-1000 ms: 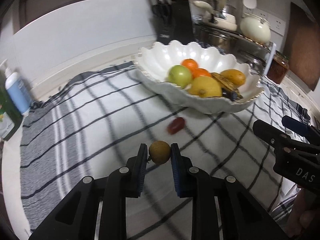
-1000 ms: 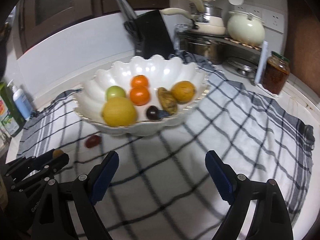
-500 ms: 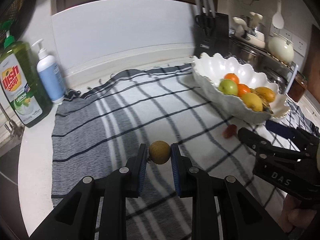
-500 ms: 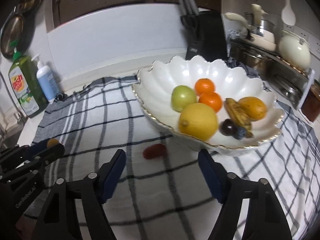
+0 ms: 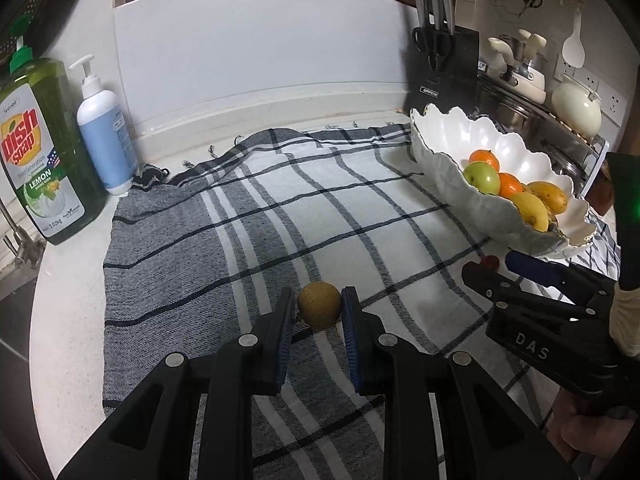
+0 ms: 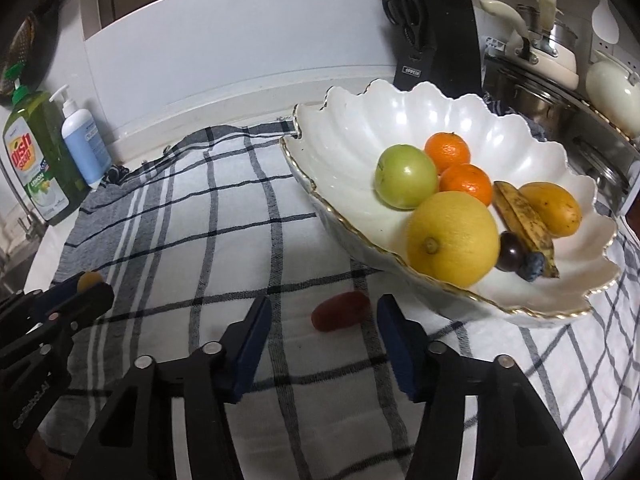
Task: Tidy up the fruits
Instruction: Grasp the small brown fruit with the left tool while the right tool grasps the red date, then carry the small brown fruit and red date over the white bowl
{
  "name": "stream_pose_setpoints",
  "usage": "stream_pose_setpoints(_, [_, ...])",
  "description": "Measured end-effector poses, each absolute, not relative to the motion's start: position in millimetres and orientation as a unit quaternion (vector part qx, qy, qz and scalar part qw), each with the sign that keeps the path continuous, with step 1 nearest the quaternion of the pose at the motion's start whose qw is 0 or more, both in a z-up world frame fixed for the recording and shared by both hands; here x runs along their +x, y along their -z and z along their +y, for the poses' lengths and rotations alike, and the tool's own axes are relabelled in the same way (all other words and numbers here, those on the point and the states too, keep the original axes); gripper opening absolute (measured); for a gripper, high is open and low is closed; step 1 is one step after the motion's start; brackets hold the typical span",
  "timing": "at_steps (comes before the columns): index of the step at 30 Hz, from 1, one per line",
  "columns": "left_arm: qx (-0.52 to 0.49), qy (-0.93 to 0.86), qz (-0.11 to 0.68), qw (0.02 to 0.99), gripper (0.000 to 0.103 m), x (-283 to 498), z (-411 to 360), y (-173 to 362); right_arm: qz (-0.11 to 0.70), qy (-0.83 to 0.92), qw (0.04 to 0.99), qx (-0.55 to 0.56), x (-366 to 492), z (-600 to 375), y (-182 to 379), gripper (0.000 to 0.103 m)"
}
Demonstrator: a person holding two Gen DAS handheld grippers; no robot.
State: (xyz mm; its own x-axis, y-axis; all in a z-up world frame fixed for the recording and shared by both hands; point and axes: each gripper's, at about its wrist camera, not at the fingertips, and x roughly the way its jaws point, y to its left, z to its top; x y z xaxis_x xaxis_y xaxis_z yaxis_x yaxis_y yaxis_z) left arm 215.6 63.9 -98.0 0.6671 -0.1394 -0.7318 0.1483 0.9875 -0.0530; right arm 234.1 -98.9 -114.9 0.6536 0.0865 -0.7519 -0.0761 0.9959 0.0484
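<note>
Now the left gripper (image 5: 319,308) squeezes a little brown fruit (image 5: 319,310), far from the white bowl (image 6: 400,120). The right gripper (image 6: 324,320) is spread wide around the red tomato (image 6: 340,311), just beside the bowl. It looks soft and smooth, so pinch its middle gently.

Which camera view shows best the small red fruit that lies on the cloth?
The right wrist view: the small red fruit lies whole on the checked cloth, just ahead of the open right tongs. In the left wrist view, the right tongs hide most of it.
</note>
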Motion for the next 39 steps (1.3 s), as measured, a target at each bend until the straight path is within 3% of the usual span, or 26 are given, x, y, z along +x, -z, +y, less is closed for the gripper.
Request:
stream_pose_setpoints(6, [0.003,0.078,0.402,0.912,0.024,217.7,66.8,99.9,0.416,-0.036,0.909,-0.005,241.4,-97.0,119.9,0.048])
stream_pose_setpoints(14, [0.004,0.082,0.403,0.911,0.024,218.5,64.5,100.7,0.424,-0.035,0.905,-0.009,245.2,-97.6,127.2,0.031])
stream_pose_setpoints(16, [0.004,0.082,0.403,0.911,0.024,218.1,64.2,100.5,0.423,-0.036,0.905,-0.009,244.4,-98.4,126.8,0.021])
stream_pose_setpoints(39, [0.010,0.103,0.380,0.919,0.024,195.2,40.1,70.7,0.375,-0.041,0.926,0.006,194.4,-117.1,76.5,0.020])
